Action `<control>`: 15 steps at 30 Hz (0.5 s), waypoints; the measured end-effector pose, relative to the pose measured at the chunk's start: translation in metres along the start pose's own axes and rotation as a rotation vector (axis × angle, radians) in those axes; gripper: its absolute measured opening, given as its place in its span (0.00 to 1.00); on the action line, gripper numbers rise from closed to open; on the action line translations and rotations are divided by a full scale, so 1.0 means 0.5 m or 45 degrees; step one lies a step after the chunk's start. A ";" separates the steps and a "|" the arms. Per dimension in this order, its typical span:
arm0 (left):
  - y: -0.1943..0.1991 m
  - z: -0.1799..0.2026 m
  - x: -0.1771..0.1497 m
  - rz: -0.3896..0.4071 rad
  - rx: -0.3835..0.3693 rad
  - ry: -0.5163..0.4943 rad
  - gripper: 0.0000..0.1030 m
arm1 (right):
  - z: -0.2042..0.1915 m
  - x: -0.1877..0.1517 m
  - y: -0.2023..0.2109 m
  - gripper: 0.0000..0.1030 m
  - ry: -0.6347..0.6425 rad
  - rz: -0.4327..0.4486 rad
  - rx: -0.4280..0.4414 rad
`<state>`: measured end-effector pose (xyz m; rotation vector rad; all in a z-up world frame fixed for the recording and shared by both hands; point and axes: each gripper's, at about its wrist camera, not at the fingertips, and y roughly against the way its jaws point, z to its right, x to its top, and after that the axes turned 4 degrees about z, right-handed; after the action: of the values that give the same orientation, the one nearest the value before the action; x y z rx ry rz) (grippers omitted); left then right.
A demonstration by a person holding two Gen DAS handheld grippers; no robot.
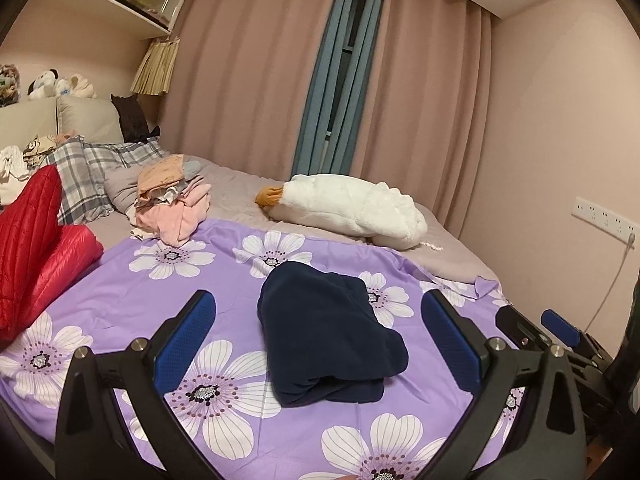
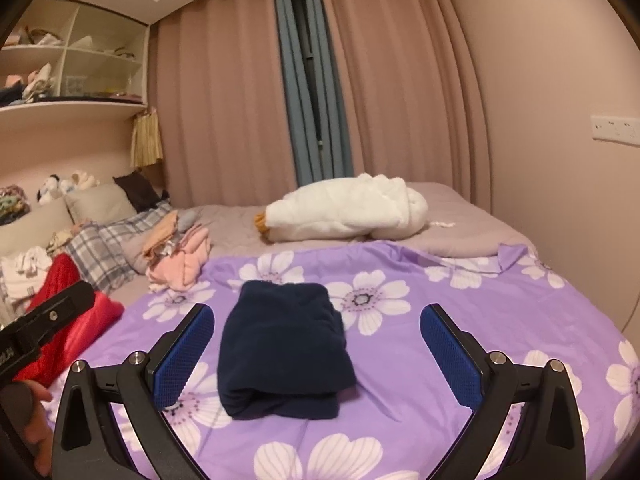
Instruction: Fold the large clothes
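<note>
Left wrist view: left gripper (image 1: 318, 338) spread wide, clamping nothing. Dead ahead between the fingers, navy garment (image 1: 328, 334) lying on the purple flowered sheet (image 1: 120, 280), already folded into a compact bundle. Far ahead-left, red jacket (image 1: 36, 248) and pink clothes pile (image 1: 172, 204) unfolded.

Right wrist view: right gripper (image 2: 316, 350) likewise wide apart and empty, bundle just ahead. Likely one piece finished, more left.

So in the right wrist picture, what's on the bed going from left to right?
Red puffer jacket → pile of pink clothes → folded navy garment → white goose plush.
</note>
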<state>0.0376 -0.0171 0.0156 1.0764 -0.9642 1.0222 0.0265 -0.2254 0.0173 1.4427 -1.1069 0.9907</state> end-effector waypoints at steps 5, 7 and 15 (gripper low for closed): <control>-0.005 0.012 -0.005 -0.015 0.001 -0.028 1.00 | 0.019 -0.005 -0.010 0.99 -0.025 -0.041 -0.063; -0.006 0.014 -0.007 -0.019 0.005 -0.030 1.00 | 0.027 -0.007 -0.010 0.99 -0.040 -0.050 -0.070; -0.019 0.015 -0.012 -0.040 0.046 -0.032 1.00 | 0.042 -0.009 -0.015 0.99 -0.062 -0.079 -0.097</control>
<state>0.0444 -0.0270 0.0092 1.1333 -0.9496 1.0052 0.0332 -0.2452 0.0081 1.4373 -1.1171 0.8648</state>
